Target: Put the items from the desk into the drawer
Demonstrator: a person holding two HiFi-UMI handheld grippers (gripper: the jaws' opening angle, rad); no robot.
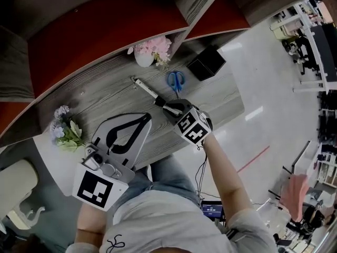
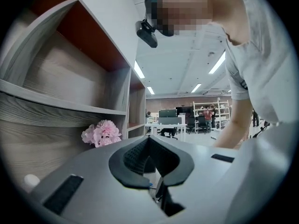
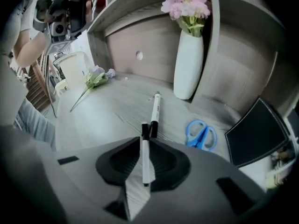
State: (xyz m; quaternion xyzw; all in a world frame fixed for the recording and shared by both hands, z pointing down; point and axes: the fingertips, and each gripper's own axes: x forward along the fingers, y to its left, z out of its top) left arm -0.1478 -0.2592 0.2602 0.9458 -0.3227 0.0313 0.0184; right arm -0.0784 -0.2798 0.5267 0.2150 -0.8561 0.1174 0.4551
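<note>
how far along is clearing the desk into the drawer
Early. Nothing is visibly put away, and no drawer is in view. In hand: the right gripper has its jaws closed on a white marker. To go: a second marker and blue scissors lie on the desk. The left gripper is shut, empty.

On the desk, the vase stands at the far edge, against the shelf back. The marker lies just near of it, with the scissors to its right. The box sits right of the scissors and farther back. The flower sprig lies at the left end, well apart.
</note>
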